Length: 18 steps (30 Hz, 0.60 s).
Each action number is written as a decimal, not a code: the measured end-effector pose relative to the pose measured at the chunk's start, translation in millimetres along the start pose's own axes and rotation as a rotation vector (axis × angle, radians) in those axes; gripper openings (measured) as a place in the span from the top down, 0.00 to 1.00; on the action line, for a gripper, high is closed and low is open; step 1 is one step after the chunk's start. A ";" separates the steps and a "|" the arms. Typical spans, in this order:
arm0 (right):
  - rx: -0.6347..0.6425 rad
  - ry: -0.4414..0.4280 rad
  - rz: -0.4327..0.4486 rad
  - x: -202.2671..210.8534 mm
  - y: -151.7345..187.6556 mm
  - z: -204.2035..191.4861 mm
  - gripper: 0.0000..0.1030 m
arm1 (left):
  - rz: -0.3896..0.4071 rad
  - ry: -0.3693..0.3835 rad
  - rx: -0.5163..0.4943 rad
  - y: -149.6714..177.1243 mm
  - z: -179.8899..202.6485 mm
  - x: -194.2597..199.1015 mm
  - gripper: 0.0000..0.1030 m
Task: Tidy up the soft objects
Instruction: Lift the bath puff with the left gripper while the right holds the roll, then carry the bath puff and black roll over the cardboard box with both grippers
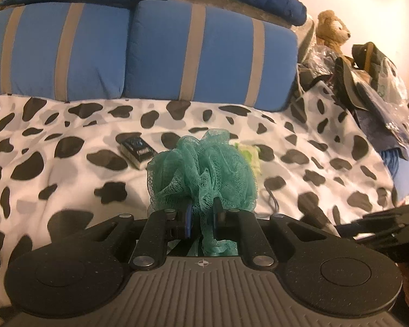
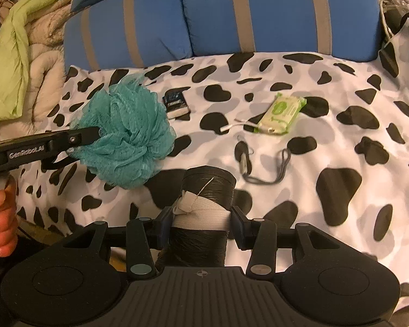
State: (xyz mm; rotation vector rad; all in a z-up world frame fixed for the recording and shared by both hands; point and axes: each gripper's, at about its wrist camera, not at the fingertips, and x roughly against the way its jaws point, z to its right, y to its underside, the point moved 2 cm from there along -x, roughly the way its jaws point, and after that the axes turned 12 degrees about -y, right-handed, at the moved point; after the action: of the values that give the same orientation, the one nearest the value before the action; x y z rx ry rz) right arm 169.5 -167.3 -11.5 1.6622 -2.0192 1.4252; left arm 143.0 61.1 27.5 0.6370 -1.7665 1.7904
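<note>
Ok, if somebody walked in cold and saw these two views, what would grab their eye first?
Probably the teal mesh bath pouf, pinched in the left gripper above the cow-spotted bedspread. Next, the black roll with a beige band clamped in the right gripper, close to the camera. Behind both, the blue pillows with grey stripes fill the head of the bed.

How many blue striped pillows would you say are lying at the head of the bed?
2: the left pillow and the right pillow lie side by side behind the spotted cover. Others may be hidden.
</note>
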 end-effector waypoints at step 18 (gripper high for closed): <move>-0.026 -0.023 -0.034 17.8 42.6 -16.5 0.54 | -0.103 0.084 -0.005 72.4 6.5 66.0 0.87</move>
State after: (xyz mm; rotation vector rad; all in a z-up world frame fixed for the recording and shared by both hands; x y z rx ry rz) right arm 120.7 -170.3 -15.0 1.7014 -2.0026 1.3696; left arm 45.4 58.2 18.0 0.6290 -1.6524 1.7175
